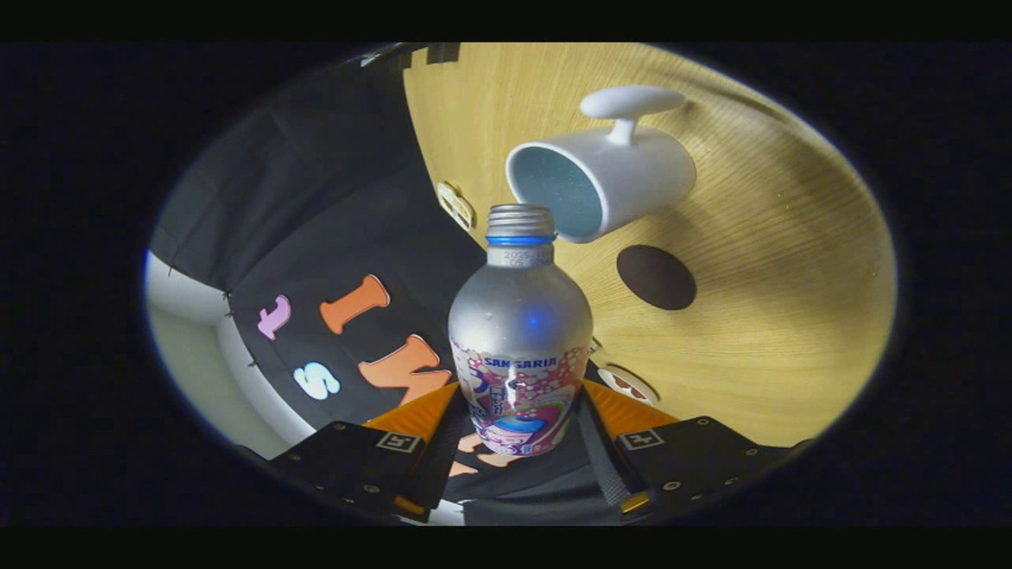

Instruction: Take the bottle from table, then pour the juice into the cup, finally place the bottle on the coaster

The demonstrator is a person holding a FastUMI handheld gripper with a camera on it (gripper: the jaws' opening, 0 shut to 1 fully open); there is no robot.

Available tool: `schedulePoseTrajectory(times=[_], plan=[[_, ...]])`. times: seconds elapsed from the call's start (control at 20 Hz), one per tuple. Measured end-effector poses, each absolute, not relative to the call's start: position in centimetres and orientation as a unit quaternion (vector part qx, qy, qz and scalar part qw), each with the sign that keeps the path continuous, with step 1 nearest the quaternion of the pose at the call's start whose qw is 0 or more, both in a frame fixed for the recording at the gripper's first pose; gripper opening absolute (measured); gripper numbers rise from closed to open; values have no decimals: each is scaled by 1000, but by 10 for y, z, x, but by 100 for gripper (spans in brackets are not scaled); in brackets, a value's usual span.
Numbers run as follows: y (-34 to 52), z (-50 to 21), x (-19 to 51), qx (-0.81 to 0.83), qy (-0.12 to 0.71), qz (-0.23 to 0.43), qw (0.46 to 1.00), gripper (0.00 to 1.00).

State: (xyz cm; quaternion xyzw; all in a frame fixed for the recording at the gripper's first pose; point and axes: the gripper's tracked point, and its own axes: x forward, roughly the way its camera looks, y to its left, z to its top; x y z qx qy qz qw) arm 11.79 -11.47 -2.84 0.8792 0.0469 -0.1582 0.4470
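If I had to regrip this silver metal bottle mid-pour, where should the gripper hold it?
Probably where the gripper is shut now: the labelled lower body of the silver metal bottle, fingers on opposite sides. That part is wide and straight-walled; the shoulder curves into a narrow neck.

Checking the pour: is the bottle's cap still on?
No: the bottle, gripped between the tongs, shows bare neck threads aimed at the cup.

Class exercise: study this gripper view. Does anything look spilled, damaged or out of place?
Nothing stands out. The tongs are shut on the capless bottle, tipped with its mouth at the rim of the white cup. No spill shows on the wooden table; the dark coaster lies bare beside the cup.
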Motion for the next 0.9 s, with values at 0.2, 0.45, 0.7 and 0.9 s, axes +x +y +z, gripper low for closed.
schedulePoseTrajectory(times=[0.2, 0.45, 0.7, 0.9], plan=[[-107, -52, 102, 789, 85, -194, 577, 75], [-120, -66, 111, 643, 109, -205, 730, 75], [-142, -63, 118, 468, 130, -220, 846, 76], [-152, -64, 129, 300, 159, -241, 909, 76]])
